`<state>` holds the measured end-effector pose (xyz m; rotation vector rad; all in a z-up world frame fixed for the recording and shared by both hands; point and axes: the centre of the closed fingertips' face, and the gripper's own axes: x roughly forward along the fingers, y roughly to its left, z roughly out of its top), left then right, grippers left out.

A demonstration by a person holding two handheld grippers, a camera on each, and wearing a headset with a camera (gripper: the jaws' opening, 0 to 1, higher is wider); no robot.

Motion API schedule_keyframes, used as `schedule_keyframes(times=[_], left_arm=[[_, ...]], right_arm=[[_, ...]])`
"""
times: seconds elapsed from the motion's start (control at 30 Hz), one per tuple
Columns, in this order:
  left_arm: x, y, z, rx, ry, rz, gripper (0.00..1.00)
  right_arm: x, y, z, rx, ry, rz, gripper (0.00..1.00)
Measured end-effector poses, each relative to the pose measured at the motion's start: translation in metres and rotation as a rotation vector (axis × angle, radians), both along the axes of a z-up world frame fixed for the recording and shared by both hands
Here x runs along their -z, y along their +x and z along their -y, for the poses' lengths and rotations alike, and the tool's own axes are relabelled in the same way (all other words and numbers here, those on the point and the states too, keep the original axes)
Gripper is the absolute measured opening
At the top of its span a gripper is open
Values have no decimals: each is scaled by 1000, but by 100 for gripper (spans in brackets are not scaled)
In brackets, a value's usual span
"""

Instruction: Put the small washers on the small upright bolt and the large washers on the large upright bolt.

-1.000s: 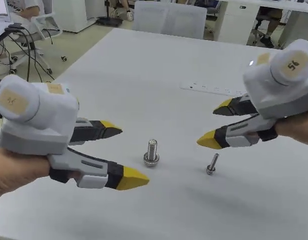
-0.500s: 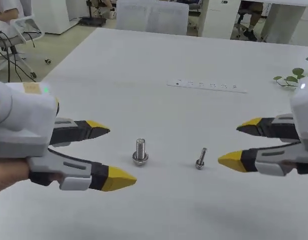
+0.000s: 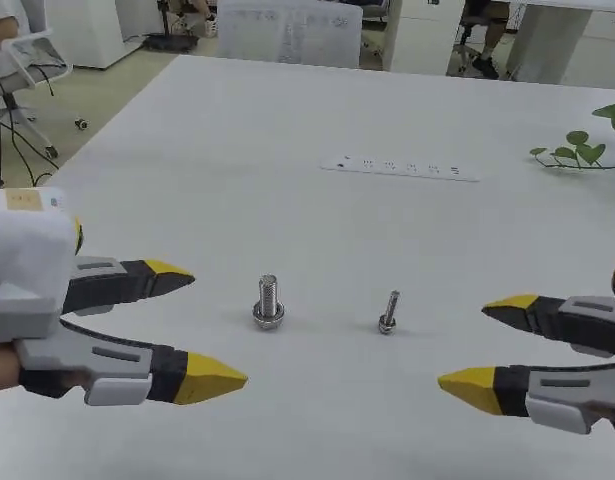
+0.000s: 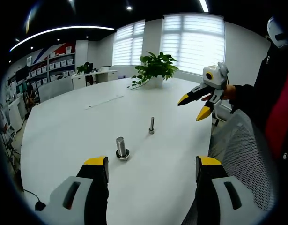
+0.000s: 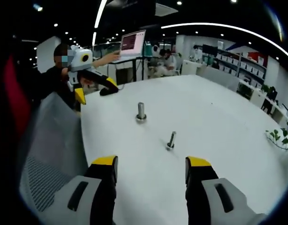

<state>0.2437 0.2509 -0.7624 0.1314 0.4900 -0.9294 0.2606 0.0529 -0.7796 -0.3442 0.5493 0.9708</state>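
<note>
A large upright bolt point(image 3: 268, 301) stands on the white table point(image 3: 287, 150), with a washer at its base. To its right stands the small upright bolt point(image 3: 388, 313), also with a washer at its foot. My left gripper point(image 3: 192, 325) hovers open at the left, its yellow tips pointing toward the large bolt point(image 4: 121, 148). At the right edge my right gripper point(image 3: 482, 345) is open and points at the small bolt point(image 5: 171, 140). Nothing lies between the jaws of either one. The large bolt point(image 5: 141, 112) and the small bolt point(image 4: 151, 125) also stand in the other gripper views.
A white power strip point(image 3: 399, 168) lies across the table behind the bolts. A green plant point(image 3: 587, 145) sits at the far right. Chairs point(image 3: 287, 32) and desks stand beyond the table's far edge. A person point(image 5: 62, 70) holds the grippers.
Both grippers have drawn back from the bolts, the left one to the left and the right one far to the right and lower. The bolts stand as before.
</note>
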Motion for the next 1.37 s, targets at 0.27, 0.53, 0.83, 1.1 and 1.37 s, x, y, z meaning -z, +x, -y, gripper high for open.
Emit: schedule_keyframes(times=[0.27, 0.53, 0.83, 1.1, 1.37], left_arm=[[9, -6, -5, -21, -3, -23, 76], [9, -7, -4, 1, -8, -30, 76], [17, -9, -5, 22, -21, -79, 76], [20, -17, -3, 54, -18, -111, 76], [16, -23, -6, 73, -24, -127, 76]], right_arm=[[6, -6, 0, 0, -1, -13, 61], [5, -8, 4, 31, -5, -18, 61], [11, -24, -3, 47, -31, -51, 62], [11, -37, -8, 72, -25, -76, 62], [11, -47, -11, 104, -34, -94, 62]])
